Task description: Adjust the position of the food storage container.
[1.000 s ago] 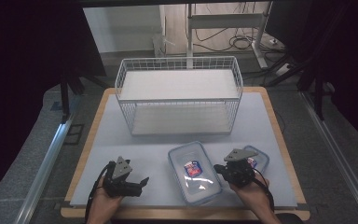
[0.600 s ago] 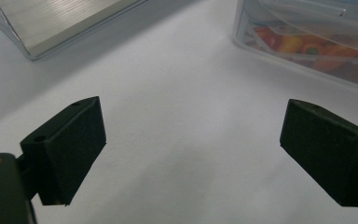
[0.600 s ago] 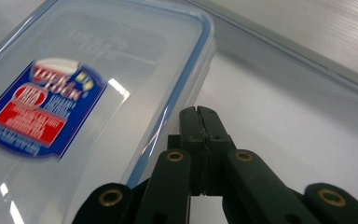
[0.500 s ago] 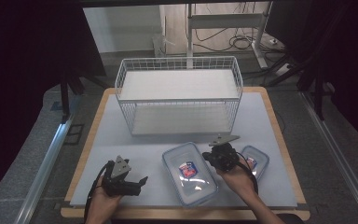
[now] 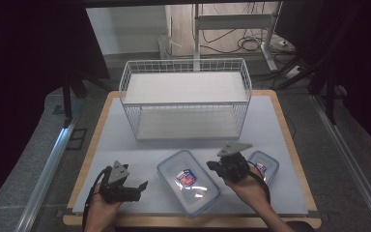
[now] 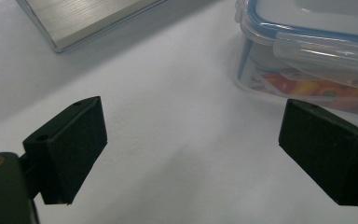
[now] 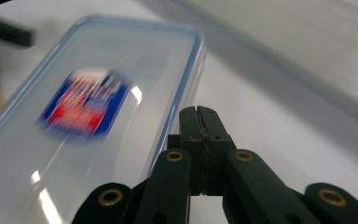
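Note:
A large clear box (image 5: pixel 188 181) with a blue-rimmed lid and a red-and-blue label lies at the front middle of the white table (image 5: pixel 125 145). My right gripper (image 5: pixel 212 166) is at the box's right long edge, its jaws pressed shut with nothing between them. In the right gripper view the shut tips (image 7: pixel 200 116) sit just beside the lid's rim, with the label (image 7: pixel 86 105) to their left. My left gripper (image 5: pixel 142 185) rests low to the left of the box, open. In the left gripper view its jaws (image 6: pixel 191 144) stand wide apart over bare table, the box (image 6: pixel 307 42) ahead to the right.
A smaller clear box (image 5: pixel 265 166) lies right of my right hand. A white wire basket (image 5: pixel 186 99) stands at the back middle of the table. A metal bar (image 6: pixel 84 18) shows far left in the left gripper view. The table's wooden edge (image 5: pixel 193 223) runs along the front.
My right gripper has moved left, from over the smaller box to the right edge of the large box. The left gripper has stayed where it was.

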### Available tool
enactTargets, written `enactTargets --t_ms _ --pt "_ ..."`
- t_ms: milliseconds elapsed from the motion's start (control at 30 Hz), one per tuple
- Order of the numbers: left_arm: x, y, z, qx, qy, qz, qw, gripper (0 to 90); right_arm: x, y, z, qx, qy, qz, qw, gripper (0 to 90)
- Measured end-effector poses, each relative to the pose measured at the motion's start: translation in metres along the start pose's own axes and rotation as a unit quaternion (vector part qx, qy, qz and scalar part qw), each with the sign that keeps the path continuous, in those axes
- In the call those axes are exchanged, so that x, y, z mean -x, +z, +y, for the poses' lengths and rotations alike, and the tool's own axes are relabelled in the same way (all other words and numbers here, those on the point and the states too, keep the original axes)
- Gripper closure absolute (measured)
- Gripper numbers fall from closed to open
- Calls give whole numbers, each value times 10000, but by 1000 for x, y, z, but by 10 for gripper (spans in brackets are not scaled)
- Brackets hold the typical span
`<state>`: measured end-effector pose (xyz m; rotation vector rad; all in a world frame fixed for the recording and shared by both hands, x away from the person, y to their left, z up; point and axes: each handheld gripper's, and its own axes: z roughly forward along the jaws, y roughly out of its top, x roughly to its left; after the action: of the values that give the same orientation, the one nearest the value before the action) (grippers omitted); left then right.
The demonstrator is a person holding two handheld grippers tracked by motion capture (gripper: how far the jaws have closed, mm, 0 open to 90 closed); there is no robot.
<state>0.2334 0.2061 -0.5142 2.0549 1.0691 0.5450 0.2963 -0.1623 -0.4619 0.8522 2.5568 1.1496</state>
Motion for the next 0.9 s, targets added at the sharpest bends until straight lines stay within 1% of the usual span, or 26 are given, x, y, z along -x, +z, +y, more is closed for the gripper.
enactTargets --t_ms 33,100,200,267,333,433,533,567,667,767,800,900 --pt "1 0 0 0 2 4 10000 75 -3 -9 -9 3 -4 -26 10000 899" --pt "1 0 1 -3 20 16 10000 76 -10 -25 -26 11 79 -29 10000 899" --pt "2 0 2 10 22 40 10000 75 -21 -44 -48 20 167 -50 9998 899" --pt "1 0 2 12 13 38 10000 75 -29 -50 -60 -4 241 65 9997 899" --pt "1 0 2 13 -1 40 10000 76 -38 -50 -68 -67 250 216 9994 899" --pt "1 0 2 9 15 39 10000 75 -52 -40 -74 -252 208 557 9979 899" --pt "1 1 1 1 28 44 10000 76 -61 -29 -74 -376 106 739 9965 899" --pt "1 1 1 -6 33 46 10000 76 -63 -26 -73 -387 75 760 9963 898" --pt "2 1 2 -5 54 43 10000 76 -63 -20 -69 -454 -36 717 9964 899" --pt "1 2 2 -17 29 24 10000 76 -56 -19 -68 -446 99 621 9970 899" --pt "1 2 2 -26 12 19 10000 75 -53 -19 -68 -420 126 577 9974 900" --pt "0 5 3 -124 -63 45 9999 71 -41 -17 -66 -378 318 477 9976 899"
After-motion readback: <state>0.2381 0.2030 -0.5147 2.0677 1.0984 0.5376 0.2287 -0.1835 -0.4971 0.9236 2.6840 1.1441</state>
